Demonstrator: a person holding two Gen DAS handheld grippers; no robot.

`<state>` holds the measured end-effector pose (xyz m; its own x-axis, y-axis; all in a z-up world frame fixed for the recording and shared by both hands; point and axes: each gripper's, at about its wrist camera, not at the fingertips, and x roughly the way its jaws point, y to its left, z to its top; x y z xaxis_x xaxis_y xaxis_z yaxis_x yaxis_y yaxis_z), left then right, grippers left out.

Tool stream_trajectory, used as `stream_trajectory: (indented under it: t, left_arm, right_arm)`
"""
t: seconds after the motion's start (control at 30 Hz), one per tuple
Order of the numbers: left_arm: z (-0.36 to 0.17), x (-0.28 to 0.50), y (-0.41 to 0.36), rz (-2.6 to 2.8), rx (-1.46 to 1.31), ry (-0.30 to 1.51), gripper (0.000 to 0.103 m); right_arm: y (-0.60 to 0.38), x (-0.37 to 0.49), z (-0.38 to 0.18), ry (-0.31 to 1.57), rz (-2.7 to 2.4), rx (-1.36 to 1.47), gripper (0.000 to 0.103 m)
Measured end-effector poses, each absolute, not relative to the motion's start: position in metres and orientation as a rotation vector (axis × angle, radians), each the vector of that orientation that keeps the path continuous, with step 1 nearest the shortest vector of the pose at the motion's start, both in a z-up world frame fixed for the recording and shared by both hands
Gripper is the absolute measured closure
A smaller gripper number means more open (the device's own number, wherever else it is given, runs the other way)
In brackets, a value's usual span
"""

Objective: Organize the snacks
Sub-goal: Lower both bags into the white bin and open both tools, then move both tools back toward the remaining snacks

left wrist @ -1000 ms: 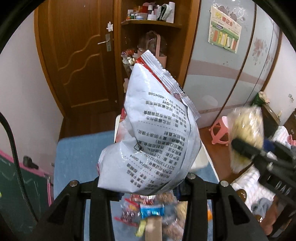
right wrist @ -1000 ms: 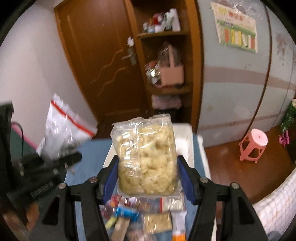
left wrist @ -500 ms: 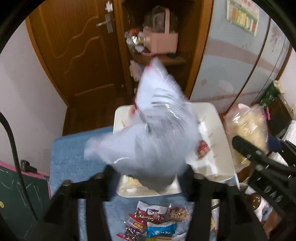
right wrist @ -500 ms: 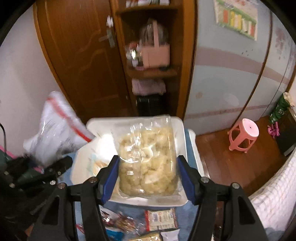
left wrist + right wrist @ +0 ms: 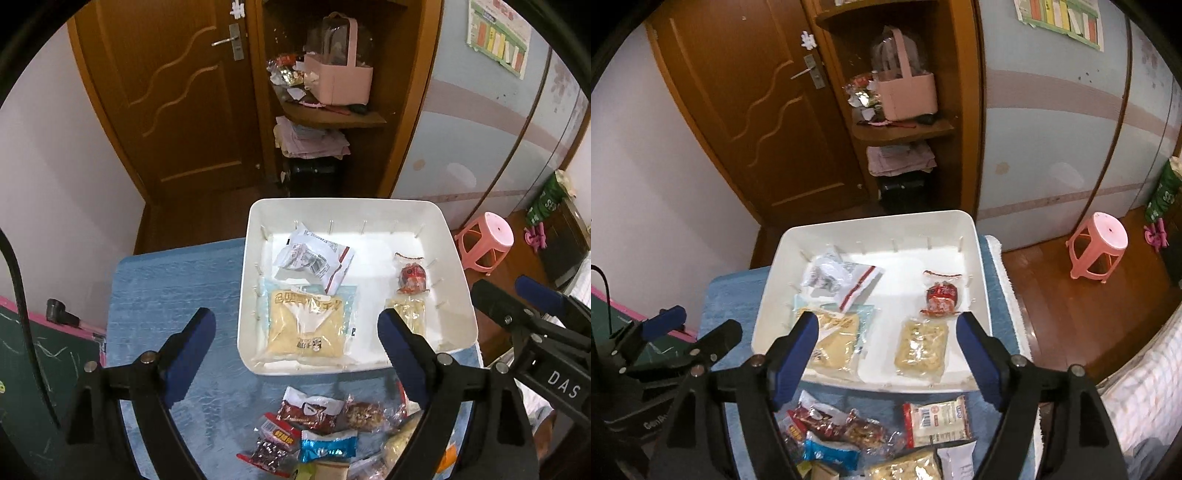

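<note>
Seemingly between picks, the left gripper (image 5: 295,343) hangs over the near edge of the white tray (image 5: 255,221) in the left wrist view, its blue-padded jaws spread wide with nothing between them. Below it, the white crumpled bag (image 5: 314,260) lies in the tray's far-left part, overlapping the top of a flat yellow packet (image 5: 304,326); a small red snack (image 5: 412,277) sits at the tray's right side, so items look grouped by side, perhaps to keep space for more. Loose snacks (image 5: 314,428) wait in a heap on the blue mat (image 5: 173,280) just in front of the tray (the sensible source for the next grab, I judge). From the right wrist view, the right gripper (image 5: 886,354) also stands wide open and empty, poised above the tray's near rim. Directly beyond its fingers, the clear bag of pale puffs (image 5: 921,349) lies flat in the right half, just below the red snack, while a white packet (image 5: 938,419) and other wrappers remain on the mat. Both tools are positioned low and forward, likely so either can dip toward the remaining heap.
</note>
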<state>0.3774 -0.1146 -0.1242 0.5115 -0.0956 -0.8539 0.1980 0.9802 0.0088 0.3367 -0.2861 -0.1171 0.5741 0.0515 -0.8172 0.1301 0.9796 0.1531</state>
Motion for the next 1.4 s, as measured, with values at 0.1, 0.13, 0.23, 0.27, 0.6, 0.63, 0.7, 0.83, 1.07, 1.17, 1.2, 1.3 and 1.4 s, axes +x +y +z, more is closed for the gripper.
stream_trajectory:
  t: [0.1, 0.13, 0.23, 0.27, 0.6, 0.63, 0.7, 0.83, 1.07, 1.17, 1.2, 1.3, 1.4]
  left_arm:
    - [-0.117, 0.363, -0.113, -0.168, 0.123, 1.002, 0.014]
    - [-0.114, 0.357, -0.111, -0.169, 0.115, 0.995, 0.014]
    - [-0.107, 0.343, -0.105, -0.18, 0.081, 0.995, 0.014]
    - [-0.104, 0.339, -0.103, -0.182, 0.074, 0.993, 0.014]
    - [-0.08, 0.273, -0.088, -0.204, 0.025, 0.942, 0.014]
    - [-0.079, 0.265, -0.087, -0.208, 0.023, 0.939, 0.014]
    - [-0.078, 0.253, -0.085, -0.211, 0.02, 0.935, 0.014]
    - [-0.076, 0.224, -0.08, -0.217, 0.015, 0.923, 0.014]
    - [-0.084, 0.181, -0.071, -0.209, 0.013, 0.912, 0.014]
    - [-0.092, 0.168, -0.069, -0.204, 0.011, 0.928, 0.014]
    - [-0.096, 0.164, -0.067, -0.203, 0.008, 0.937, 0.014]
    - [-0.107, 0.153, -0.063, -0.193, 0.005, 0.96, 0.014]
    - [-0.116, 0.147, -0.06, -0.18, 0.003, 0.974, 0.014]
  right_arm:
    - [-0.277, 0.323, -0.107, 0.934, -0.027, 0.181, 0.025]
    - [-0.275, 0.32, -0.104, 0.926, -0.023, 0.175, 0.025]
    - [-0.269, 0.303, -0.092, 0.894, -0.001, 0.154, 0.025]
    - [-0.266, 0.297, -0.088, 0.885, 0.005, 0.147, 0.025]
    - [-0.247, 0.23, -0.055, 0.783, 0.017, 0.062, 0.025]
    - [-0.246, 0.223, -0.053, 0.769, 0.019, 0.052, 0.025]
    - [-0.241, 0.207, -0.048, 0.735, 0.024, 0.03, 0.025]
    - [-0.236, 0.182, -0.044, 0.707, 0.048, 0.032, 0.025]
    - [-0.239, 0.149, -0.054, 0.719, 0.07, 0.044, 0.025]
    - [-0.241, 0.138, -0.062, 0.737, 0.064, 0.038, 0.025]
    - [-0.242, 0.135, -0.064, 0.743, 0.062, 0.037, 0.025]
    - [-0.246, 0.125, -0.071, 0.753, 0.067, 0.044, 0.025]
    - [-0.249, 0.116, -0.077, 0.766, 0.069, 0.045, 0.025]
